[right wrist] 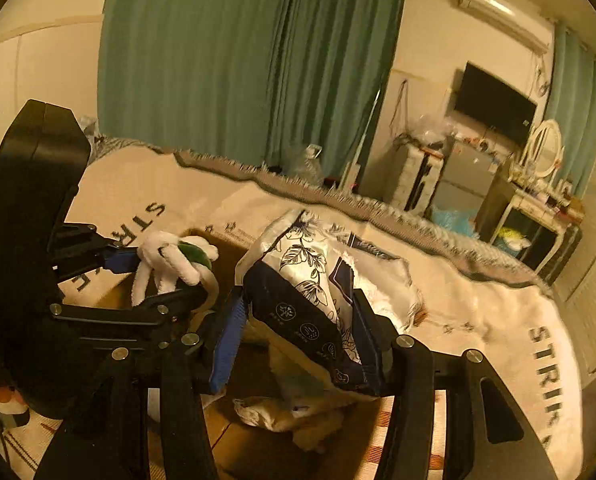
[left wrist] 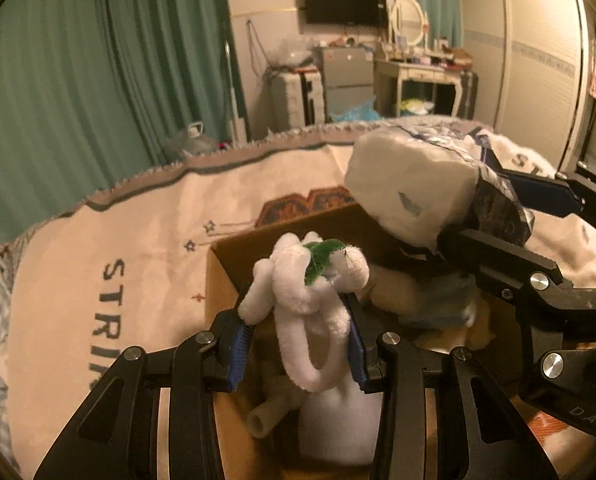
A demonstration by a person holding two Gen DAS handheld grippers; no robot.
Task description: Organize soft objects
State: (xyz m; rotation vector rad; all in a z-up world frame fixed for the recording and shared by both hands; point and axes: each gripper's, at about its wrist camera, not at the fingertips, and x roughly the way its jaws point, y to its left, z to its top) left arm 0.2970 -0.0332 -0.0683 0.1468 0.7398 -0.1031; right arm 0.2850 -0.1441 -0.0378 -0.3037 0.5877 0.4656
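My left gripper (left wrist: 298, 344) clamped the white plush toy (left wrist: 310, 292) above the cardboard box (left wrist: 226, 272); my right gripper (right wrist: 302, 340) pinched the tissue pack (right wrist: 310, 280) alongside. Best lower both before releasing.

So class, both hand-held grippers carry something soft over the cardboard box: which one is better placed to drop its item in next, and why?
Left, probably. The left hand-held gripper holds the white plush toy directly above the cardboard box opening; the right hand-held gripper holds its tissue pack nearer the rim.
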